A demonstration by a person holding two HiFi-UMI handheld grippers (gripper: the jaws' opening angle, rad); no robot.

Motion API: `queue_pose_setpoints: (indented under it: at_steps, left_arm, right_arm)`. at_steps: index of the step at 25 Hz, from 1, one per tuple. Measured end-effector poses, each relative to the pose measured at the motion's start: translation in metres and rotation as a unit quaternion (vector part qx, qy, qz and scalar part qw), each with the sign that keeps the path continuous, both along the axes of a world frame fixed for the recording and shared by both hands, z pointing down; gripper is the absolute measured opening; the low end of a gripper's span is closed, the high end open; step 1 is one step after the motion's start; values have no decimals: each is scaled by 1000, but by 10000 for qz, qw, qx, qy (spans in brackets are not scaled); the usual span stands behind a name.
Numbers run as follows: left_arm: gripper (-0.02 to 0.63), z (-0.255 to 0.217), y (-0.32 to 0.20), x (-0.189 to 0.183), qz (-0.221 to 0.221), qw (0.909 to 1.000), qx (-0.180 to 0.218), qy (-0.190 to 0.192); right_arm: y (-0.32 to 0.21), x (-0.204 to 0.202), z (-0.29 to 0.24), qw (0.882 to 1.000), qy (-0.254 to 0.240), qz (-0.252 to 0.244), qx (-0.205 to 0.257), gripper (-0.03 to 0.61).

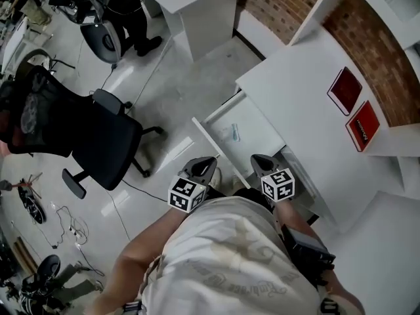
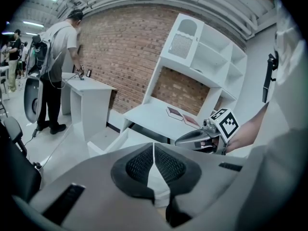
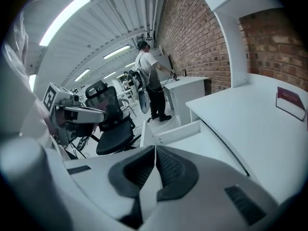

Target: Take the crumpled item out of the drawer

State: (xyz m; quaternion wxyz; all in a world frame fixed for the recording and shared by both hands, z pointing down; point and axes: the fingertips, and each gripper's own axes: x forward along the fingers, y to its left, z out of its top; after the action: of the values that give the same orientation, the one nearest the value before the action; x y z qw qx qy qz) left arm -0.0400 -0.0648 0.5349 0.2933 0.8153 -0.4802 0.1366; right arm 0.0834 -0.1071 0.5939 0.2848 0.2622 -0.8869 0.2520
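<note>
Left claw (image 1: 205, 165) and right claw (image 1: 260, 161) are pinched shut and empty, parked short of the open drawer (image 1: 211, 138). Crumpled item (image 1: 235, 134) sits just ahead, so probably lining up the reach.

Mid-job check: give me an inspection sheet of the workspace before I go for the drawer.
Surface: white desk, mostly bare.
Job's things: drawer open; crumpled item lying inside, untouched.
Clutter: two red books on the desk, toward the wall.
Tools: left tool and right tool both shut, empty, clear of the item.
Cables: loose cables on the floor beside the black office chair.
Surroundings: brick wall; person at another desk.
</note>
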Motion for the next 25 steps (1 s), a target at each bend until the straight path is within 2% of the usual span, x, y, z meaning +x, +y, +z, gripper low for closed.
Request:
queue_pose_setpoints:
  at_steps: [4, 12, 18, 25]
  left_arm:
    - [28, -2, -7, -1, -291, 9995, 43, -73]
    - [28, 9, -5, 0, -847, 9962, -173, -137]
    - [28, 9, 9, -12, -1486, 9881, -346, -172]
    - [28, 13, 23, -18, -1998, 9787, -466, -113]
  right_arm:
    - [-17, -6, 16, 9993, 127, -354, -85, 26]
    - [-37, -19, 46, 9928, 393, -1100, -260, 26]
    - [-41, -28, 69, 9831, 730, -1648, -337, 26]
    - [-49, -43, 94, 9723, 1057, -2060, -321, 27]
